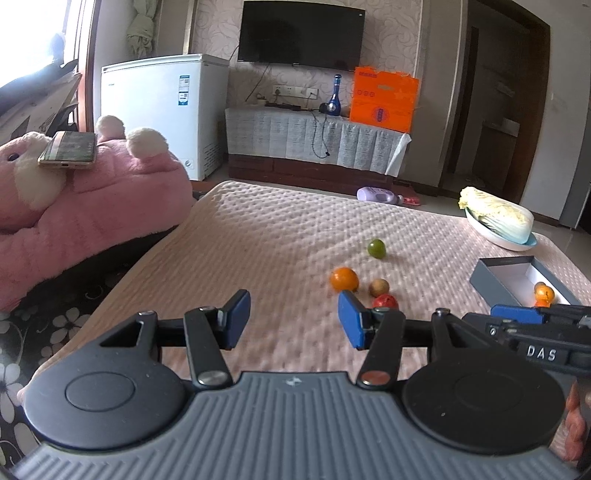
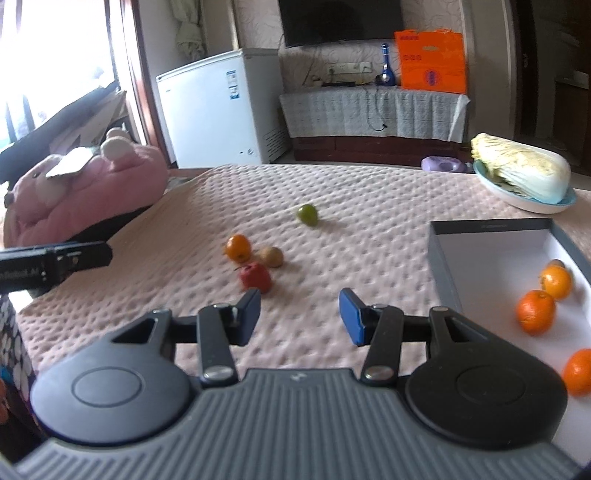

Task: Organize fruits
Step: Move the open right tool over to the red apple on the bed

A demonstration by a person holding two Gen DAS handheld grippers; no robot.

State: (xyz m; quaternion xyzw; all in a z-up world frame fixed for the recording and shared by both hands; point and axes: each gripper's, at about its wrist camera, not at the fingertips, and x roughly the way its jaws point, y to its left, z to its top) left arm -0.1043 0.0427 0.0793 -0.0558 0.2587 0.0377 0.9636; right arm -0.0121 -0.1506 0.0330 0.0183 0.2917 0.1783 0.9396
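Four loose fruits lie on the pink quilted bench [image 2: 332,192]: an orange [image 2: 238,247], a brown fruit [image 2: 270,256] just beside it, a red fruit [image 2: 255,277] touching or nearly touching both, and a green fruit [image 2: 307,215] well apart, farther off. The red fruit sits just ahead of the left finger of the right hand-held gripper [image 2: 299,317], whose blue-padded jaws stand released with nothing between them. To the right of that gripper is an open grey box [image 2: 443,254] with a white floor, holding three oranges [image 2: 535,312] and a small brownish fruit half hidden behind the farthest one. The left hand-held gripper [image 1: 293,317] is likewise released and empty; the cluster of three fruits lies just ahead of its right finger, with the green fruit beyond. Past the box, a napa cabbage [image 2: 524,170] rests in a shallow dish [image 2: 532,205]. Far to the left of both grippers lies a pink plush toy [image 1: 92,192] with a phone [image 1: 68,149] on top. Beyond the bench stand a white freezer [image 1: 162,107] and a wall television [image 1: 301,35].
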